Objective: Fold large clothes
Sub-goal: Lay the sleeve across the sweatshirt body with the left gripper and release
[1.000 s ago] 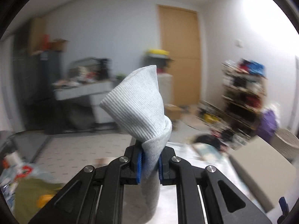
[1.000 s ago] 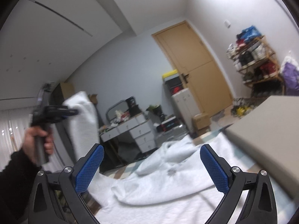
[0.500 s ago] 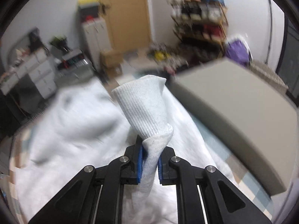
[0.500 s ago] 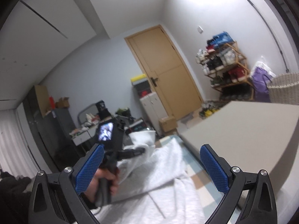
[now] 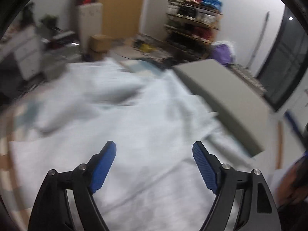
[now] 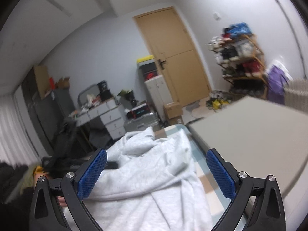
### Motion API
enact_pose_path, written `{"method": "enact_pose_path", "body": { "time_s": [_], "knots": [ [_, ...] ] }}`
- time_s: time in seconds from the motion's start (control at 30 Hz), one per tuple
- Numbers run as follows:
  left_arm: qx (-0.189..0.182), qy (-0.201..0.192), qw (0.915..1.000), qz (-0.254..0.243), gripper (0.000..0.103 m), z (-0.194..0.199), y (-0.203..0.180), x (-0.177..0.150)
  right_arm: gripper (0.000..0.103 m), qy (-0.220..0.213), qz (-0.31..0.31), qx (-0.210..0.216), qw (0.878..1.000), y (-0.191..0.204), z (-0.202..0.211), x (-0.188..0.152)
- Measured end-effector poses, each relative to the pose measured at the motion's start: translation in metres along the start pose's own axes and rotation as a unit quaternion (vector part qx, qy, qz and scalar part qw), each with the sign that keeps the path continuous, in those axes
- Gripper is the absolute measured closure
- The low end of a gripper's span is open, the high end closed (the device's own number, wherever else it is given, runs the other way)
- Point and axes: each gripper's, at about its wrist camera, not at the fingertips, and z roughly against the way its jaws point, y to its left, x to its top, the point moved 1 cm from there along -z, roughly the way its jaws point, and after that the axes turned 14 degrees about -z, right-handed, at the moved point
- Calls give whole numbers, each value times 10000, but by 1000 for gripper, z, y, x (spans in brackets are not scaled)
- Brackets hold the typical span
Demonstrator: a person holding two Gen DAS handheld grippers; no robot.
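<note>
Left gripper [image 5: 154,165] now wide apart, nothing between the blue pads [image 5: 103,170]; jaws just opened, ribbed cuff clamped there a second ago and half a second ago now gone from the jaws. Pointed steeply down at the light grey garment [image 5: 123,127], which fills most of the left wrist view, lying spread and rumpled; a second ago aimed level across the room at the desk and door. View heavily motion-blurred. Grey board [image 5: 227,98] to the right of the garment, touching or overlapping its edge, cannot tell which. Right gripper [image 6: 156,173] apart as in both earlier frames, nothing clamped; garment [image 6: 150,175] below and between its fingers in the view, contact with the pads not clear. Garment bunched toward the far end, checked surface [image 6: 204,175] showing along its right side, next to the grey board [image 6: 254,134]. Left gripper, raised with cloth at left in the right wrist view a second ago, no longer clearly visible there; only dark blurred shapes at lower left. Door [image 6: 173,57] and cluttered rack [image 6: 238,52] behind.
</note>
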Motion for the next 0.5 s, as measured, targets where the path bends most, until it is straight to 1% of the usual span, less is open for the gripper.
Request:
{"method": "enact_pose_path", "body": {
  "time_s": [0.03, 0.07, 0.1, 0.13, 0.17, 0.2, 0.23, 0.27, 0.3, 0.33, 0.37, 0.4, 0.43, 0.47, 0.5],
  "knots": [
    [434, 120, 9990, -12, 25, 2, 13, -14, 0, 99, 170, 93, 9998, 11, -7, 5],
    [640, 209, 9977, 48, 25, -4, 25, -23, 0, 247, 418, 206, 9986, 26, -19, 12],
    [747, 312, 9965, 205, 25, -8, 39, -35, 0, 325, 615, 281, 9972, 39, -30, 17],
    [715, 467, 9957, 354, 25, -15, 50, -47, 0, 446, 792, 368, 9952, 51, -43, 21],
    [606, 623, 9949, 517, 25, -22, 60, -56, 0, 638, 985, 416, 9922, 62, -59, 23],
    [473, 724, 9940, 669, 25, -30, 67, -64, 0, 900, 1219, 380, 9877, 73, -81, 22],
    [318, 741, 9934, 817, 25, -39, 75, -72, 0, 1212, 1402, 332, 9821, 80, -104, 19],
    [277, 785, 9924, 909, 25, -42, 77, -79, 0, 1577, 1531, 237, 9752, 86, -131, 12],
    [293, 851, 9914, 951, 25, -44, 80, -84, 0, 1823, 1567, 108, 9706, 86, -153, 4],
    [310, 876, 9908, 985, 25, -51, 81, -87, 0, 2186, 1556, -68, 9633, 85, -182, -9],
    [307, 903, 9905, 988, 25, -54, 78, -87, 1, 2442, 1544, -208, 9571, 82, -201, -19],
    [346, 990, 9901, 933, 25, -63, 76, -88, 2, 2790, 1574, -563, 9456, 76, -231, -37],
    [432, 1019, 9903, 844, 26, -70, 72, -88, 3, 3038, 1636, -802, 9351, 69, -251, -51],
    [475, 984, 9909, 790, 25, -59, 72, -95, 12, 3233, 1742, -1038, 9243, 62, -268, -66],
    [514, 966, 9914, 720, 25, -59, 68, -94, 14, 3381, 1900, -1272, 9129, 54, -282, -81]
  ]
}}
